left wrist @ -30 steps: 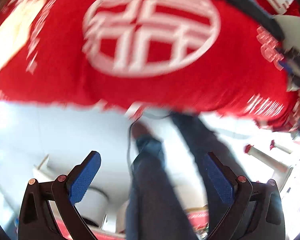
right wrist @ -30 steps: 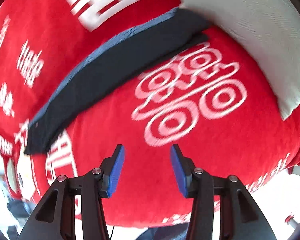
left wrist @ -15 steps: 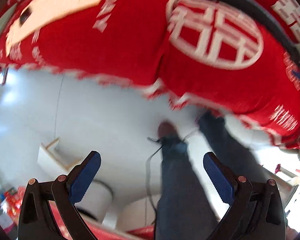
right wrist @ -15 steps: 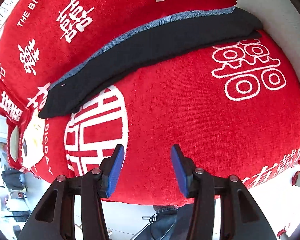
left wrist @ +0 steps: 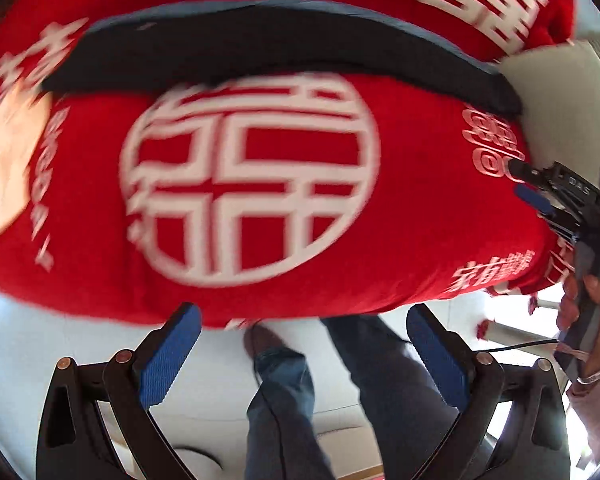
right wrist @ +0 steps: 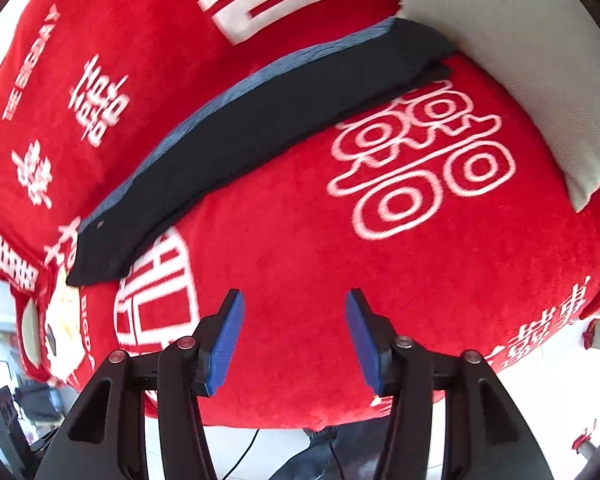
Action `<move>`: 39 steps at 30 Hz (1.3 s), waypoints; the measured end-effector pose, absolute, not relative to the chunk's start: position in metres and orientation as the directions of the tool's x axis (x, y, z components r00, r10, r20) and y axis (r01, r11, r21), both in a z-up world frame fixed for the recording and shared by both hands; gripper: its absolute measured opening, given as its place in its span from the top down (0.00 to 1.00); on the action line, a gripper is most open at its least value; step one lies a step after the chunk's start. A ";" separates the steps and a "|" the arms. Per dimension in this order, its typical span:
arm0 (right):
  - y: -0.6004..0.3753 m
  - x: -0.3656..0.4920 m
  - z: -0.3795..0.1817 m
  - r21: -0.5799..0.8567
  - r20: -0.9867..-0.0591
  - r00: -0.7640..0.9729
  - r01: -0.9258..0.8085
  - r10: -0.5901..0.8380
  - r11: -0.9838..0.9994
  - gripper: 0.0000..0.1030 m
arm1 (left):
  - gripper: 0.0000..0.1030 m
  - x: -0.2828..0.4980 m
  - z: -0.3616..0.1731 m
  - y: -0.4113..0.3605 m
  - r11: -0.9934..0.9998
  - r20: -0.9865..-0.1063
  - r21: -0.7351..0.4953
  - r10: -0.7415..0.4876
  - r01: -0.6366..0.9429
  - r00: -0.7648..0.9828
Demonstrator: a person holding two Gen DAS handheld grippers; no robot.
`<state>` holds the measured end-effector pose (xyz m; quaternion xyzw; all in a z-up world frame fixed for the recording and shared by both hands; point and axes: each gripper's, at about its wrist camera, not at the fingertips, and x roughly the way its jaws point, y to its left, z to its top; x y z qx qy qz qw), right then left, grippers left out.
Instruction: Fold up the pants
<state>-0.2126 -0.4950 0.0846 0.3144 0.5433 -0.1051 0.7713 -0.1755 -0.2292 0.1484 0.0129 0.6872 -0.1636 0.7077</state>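
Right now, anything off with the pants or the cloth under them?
Nothing stands out. The dark pants lie folded in a long strip, flat on the red cloth, one end against the white pillow. No spill or damage visible.

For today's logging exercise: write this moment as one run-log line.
pants: folded into a strip, lying on red blanket | left gripper: jaws open, empty | right gripper: jaws open, empty | neither touches pants

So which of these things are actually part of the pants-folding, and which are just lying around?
Part of the job:
- dark pants, lying folded long on the cloth
- left hand-held gripper, open
- right hand-held gripper, open, nothing between its pads

Just there:
- red cloth
- white pillow
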 end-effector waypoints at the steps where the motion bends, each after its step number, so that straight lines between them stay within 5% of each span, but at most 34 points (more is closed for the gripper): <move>1: -0.506 -0.211 0.084 0.375 -0.903 0.389 0.517 0.179 0.769 0.45 | 0.00 -0.170 0.152 -0.241 0.939 -0.976 -0.209 -0.220 0.274 0.008; 13: -0.607 -0.161 0.049 0.614 -0.774 0.571 0.573 0.272 0.543 0.41 | 0.00 -0.001 0.158 -0.377 0.942 -0.933 -0.054 -0.166 0.332 0.319; 35: -0.680 -0.103 -0.026 0.816 -0.571 0.789 0.517 0.227 0.257 0.39 | 0.00 0.095 0.075 -0.468 0.931 -0.941 0.092 -0.035 0.352 0.337; 36: -0.682 -0.095 -0.028 0.819 -0.570 0.785 0.517 0.245 0.248 0.44 | 0.00 0.096 0.078 -0.468 0.932 -0.938 0.095 -0.034 0.349 0.344; 37: -0.683 -0.089 -0.029 0.816 -0.576 0.773 0.527 0.264 0.238 0.63 | 0.01 0.097 0.078 -0.467 0.934 -0.937 0.095 -0.033 0.344 0.347; 39: -0.685 -0.083 -0.032 0.802 -0.598 0.745 0.552 0.297 0.230 0.87 | 0.19 0.099 0.073 -0.465 0.934 -0.944 0.090 -0.030 0.344 0.327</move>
